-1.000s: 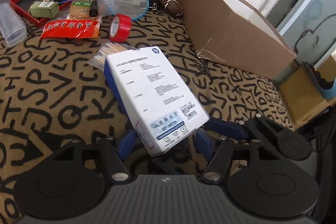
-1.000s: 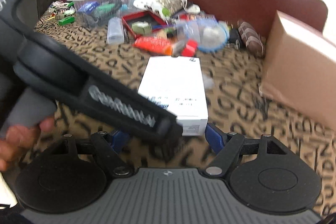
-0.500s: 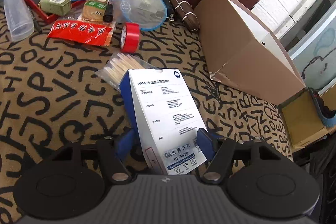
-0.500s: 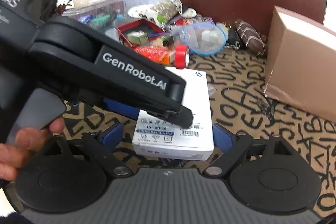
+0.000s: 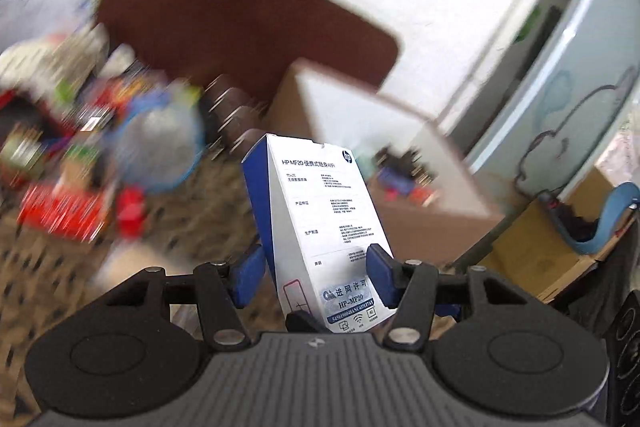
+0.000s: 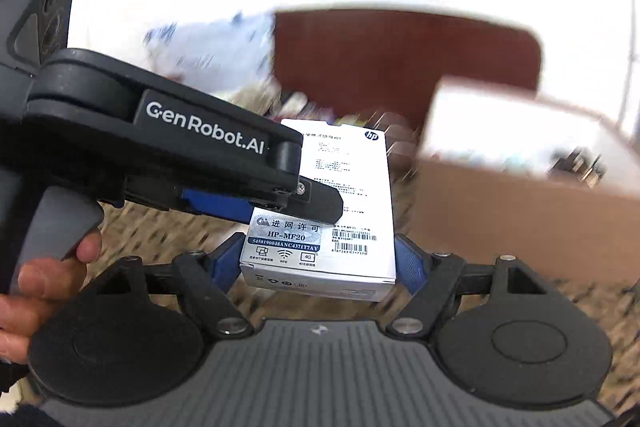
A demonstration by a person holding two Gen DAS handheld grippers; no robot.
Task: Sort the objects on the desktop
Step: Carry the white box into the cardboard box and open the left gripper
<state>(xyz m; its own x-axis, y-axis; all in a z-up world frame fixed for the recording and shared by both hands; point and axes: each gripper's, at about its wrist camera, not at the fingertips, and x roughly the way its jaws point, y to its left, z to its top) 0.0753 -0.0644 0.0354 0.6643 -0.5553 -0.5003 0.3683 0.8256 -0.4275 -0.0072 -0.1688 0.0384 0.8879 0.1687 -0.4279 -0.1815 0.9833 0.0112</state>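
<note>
A white and blue HP box (image 5: 328,227) stands up between my left gripper's blue pads, lifted off the table. My left gripper (image 5: 316,277) is shut on it. In the right wrist view the same box (image 6: 340,203) lies flat between my right gripper's blue pads (image 6: 408,261), which press its two sides; my right gripper (image 6: 316,263) is shut on it too. The left gripper's black body (image 6: 160,151) crosses that view from the left and clamps the box's near left part. The open cardboard box (image 5: 384,147) is right behind the HP box.
A blurred pile of small items lies at the left: a red packet (image 5: 60,215), a red tape roll (image 5: 132,215) and a blue-rimmed clear lid (image 5: 160,147). A brown chair back (image 5: 240,27) is behind. The letter-patterned tablecloth (image 5: 180,227) lies below.
Both grippers have lifted the HP box off the tablecloth and tilted up toward the cardboard box. The right gripper's pads have closed in on the box's sides. The background is now blurred by motion.
</note>
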